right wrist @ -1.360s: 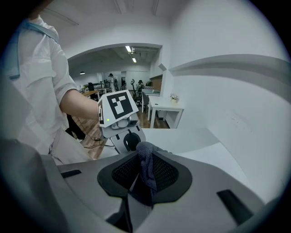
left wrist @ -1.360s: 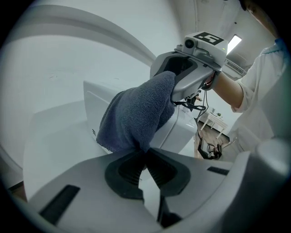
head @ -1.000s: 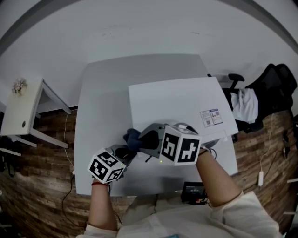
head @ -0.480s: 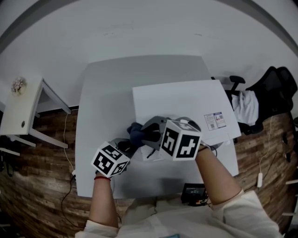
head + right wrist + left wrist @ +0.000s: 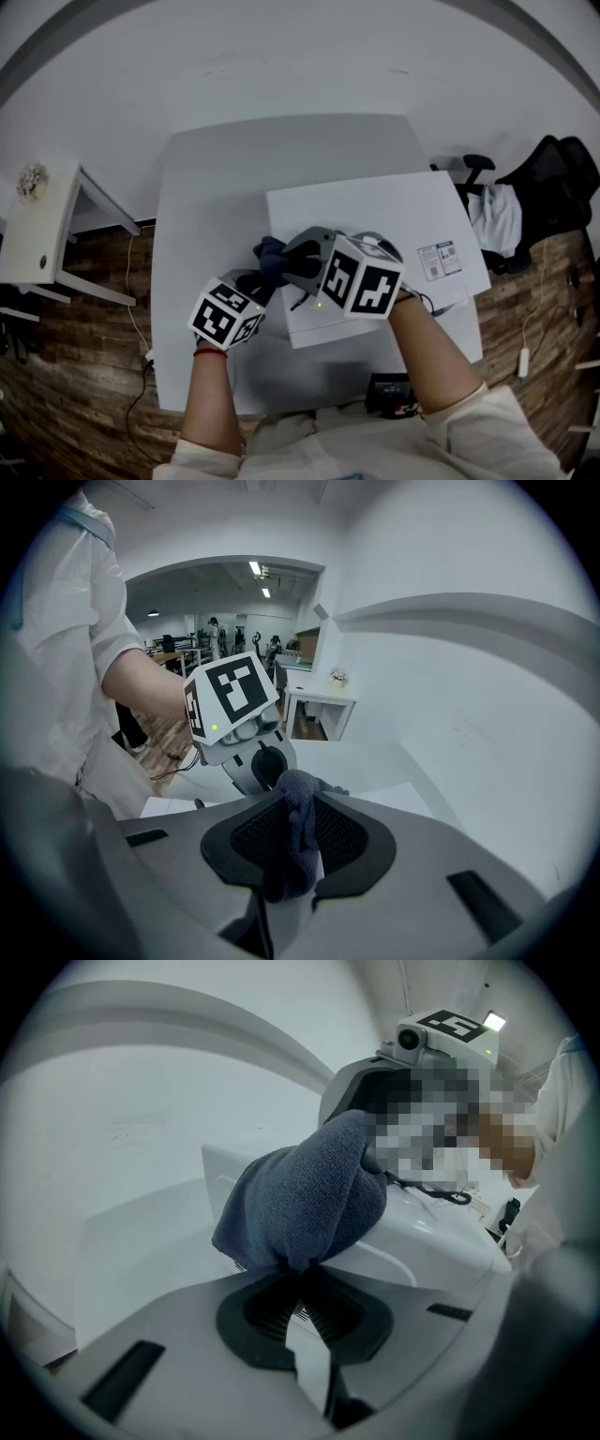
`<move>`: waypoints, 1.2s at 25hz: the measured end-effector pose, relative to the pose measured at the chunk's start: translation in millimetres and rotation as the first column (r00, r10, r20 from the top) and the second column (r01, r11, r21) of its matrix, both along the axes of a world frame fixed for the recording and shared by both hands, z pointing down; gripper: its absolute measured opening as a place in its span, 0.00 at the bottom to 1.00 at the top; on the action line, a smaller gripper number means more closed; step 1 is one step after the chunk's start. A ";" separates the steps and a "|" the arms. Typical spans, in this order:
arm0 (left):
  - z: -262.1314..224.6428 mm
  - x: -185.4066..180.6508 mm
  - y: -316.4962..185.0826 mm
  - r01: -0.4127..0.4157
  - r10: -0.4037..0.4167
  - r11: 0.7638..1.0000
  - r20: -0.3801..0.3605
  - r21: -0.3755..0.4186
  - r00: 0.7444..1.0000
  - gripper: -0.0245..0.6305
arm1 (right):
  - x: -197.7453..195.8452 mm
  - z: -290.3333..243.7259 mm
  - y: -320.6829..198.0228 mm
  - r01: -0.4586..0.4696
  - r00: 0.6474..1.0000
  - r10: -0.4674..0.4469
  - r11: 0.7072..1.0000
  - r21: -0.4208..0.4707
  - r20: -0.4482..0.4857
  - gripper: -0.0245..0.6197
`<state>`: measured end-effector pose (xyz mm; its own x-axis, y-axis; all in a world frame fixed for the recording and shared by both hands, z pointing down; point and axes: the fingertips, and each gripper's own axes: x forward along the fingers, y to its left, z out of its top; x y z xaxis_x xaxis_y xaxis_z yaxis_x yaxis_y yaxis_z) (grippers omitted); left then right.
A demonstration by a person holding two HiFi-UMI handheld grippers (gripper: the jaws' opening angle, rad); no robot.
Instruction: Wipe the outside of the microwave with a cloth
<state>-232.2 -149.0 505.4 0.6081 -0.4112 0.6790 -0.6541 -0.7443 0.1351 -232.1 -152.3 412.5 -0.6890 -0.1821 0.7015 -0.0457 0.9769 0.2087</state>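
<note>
A white microwave stands on the pale table. A dark blue cloth lies bunched against its left edge, near the front corner. My left gripper is shut on one end of the cloth, which bulges out just past its jaws. My right gripper reaches in over the microwave top and is shut on the other end, a twisted strip of cloth hanging between its pads. In the right gripper view the left gripper faces it closely.
A small white side table stands at the left on the wood floor. An office chair with clothes on it is at the right. A black device sits at the table's near edge. A printed label is on the microwave top.
Both grippers, still holding the cloth between them, have slid a little way along the microwave's left edge, away from the person.
</note>
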 end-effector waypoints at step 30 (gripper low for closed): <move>-3.7 -16.7 -109.1 0.022 -0.027 0.999 0.128 0.038 0.991 0.06 | -11.0 -4.2 -93.8 -0.168 0.979 0.162 0.985 0.042 0.123 0.19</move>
<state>-248.9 -258.1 501.6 0.5064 -0.4505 0.7352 -0.6822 -0.7308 0.0221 -243.1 -246.1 408.3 -0.7242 -0.3347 0.6029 -0.2331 0.9417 0.2428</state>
